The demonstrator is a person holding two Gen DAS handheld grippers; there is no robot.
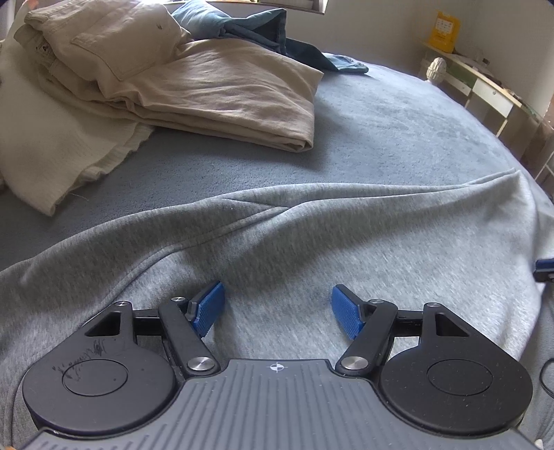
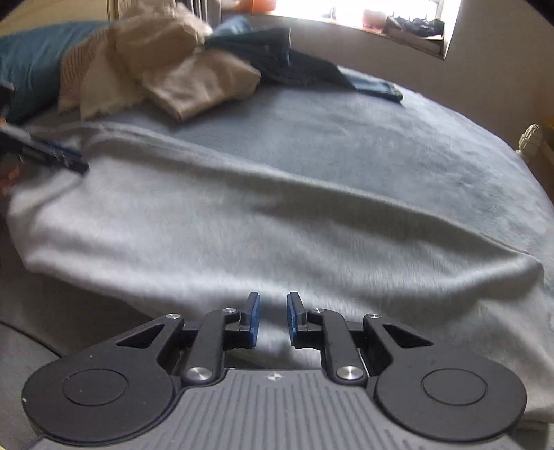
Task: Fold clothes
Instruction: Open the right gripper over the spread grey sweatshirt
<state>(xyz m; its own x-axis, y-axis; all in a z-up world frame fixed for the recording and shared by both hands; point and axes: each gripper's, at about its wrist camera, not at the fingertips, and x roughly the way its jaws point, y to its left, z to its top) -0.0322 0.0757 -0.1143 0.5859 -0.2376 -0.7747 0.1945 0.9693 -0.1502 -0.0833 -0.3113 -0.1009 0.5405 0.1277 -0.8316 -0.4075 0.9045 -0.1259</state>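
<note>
Between the blue pads of the left claw (image 1: 277,309), which are spread wide apart, only the grey sweatshirt (image 1: 311,235) is seen; the pads hover over the fabric and nothing is gripped. The right claw (image 2: 273,318) is narrowed to a small gap, and the pale cloth is seen through that gap, but no fold is visibly pinched between the pads; the right wrist view is blurred.

The grey sweatshirt (image 2: 242,225) is spread across the near part of the bed (image 1: 398,131), with long creases running over it and one edge hanging at the bedside. In the right wrist view, the other claw is seen at the far left edge, just beside the garment's end.

Farther back on the blue-grey bedcover, a pile of beige and cream clothes (image 1: 207,90) is heaped, with folded tan trousers on top. Behind it, dark blue garments (image 1: 270,31) are lying, well apart from the sweatshirt. A low shelf (image 1: 484,90) is seen against the wall at the right.
</note>
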